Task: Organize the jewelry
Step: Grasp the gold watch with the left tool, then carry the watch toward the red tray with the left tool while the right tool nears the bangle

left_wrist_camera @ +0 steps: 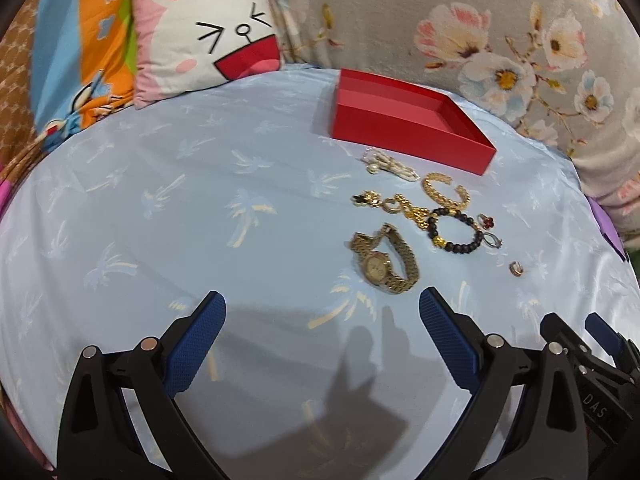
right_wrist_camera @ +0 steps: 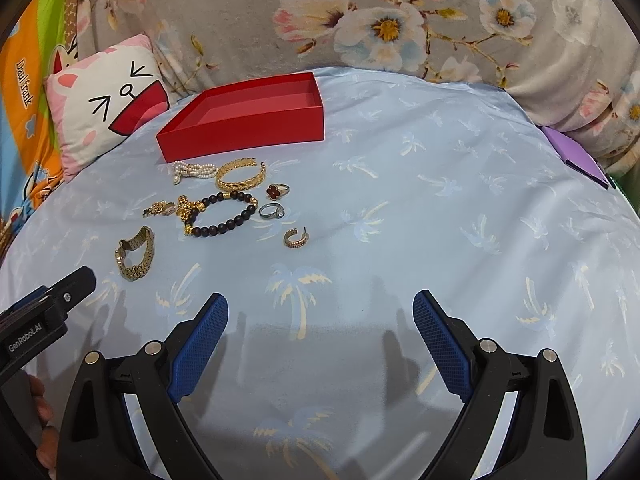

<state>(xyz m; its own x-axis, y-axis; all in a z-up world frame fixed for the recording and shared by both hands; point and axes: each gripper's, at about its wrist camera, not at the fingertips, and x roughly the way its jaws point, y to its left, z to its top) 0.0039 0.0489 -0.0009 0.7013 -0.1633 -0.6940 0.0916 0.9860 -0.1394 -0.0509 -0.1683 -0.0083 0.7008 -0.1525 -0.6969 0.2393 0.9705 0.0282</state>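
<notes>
An empty red box [left_wrist_camera: 404,128] [right_wrist_camera: 248,116] sits on the pale blue sheet [left_wrist_camera: 200,200]. In front of it lie a gold watch [left_wrist_camera: 386,260] [right_wrist_camera: 134,254], a black bead bracelet [left_wrist_camera: 456,230] [right_wrist_camera: 226,214], a gold cuff [left_wrist_camera: 444,190] [right_wrist_camera: 240,174], a pearl piece [left_wrist_camera: 386,164] [right_wrist_camera: 194,171], gold chain pieces [left_wrist_camera: 394,206] [right_wrist_camera: 176,208], a red-flower ring [right_wrist_camera: 277,191], a silver ring [right_wrist_camera: 272,211] and a hoop earring [right_wrist_camera: 296,238] [left_wrist_camera: 517,268]. My left gripper [left_wrist_camera: 322,312] is open, just short of the watch. My right gripper [right_wrist_camera: 320,312] is open over bare sheet, right of the jewelry.
A cartoon-face pillow [left_wrist_camera: 204,40] [right_wrist_camera: 108,96] and a floral blanket [right_wrist_camera: 360,20] border the sheet at the back. A purple object [right_wrist_camera: 576,154] lies at the right edge. The other gripper's body [right_wrist_camera: 36,316] and a hand [right_wrist_camera: 40,404] show at the right view's left side.
</notes>
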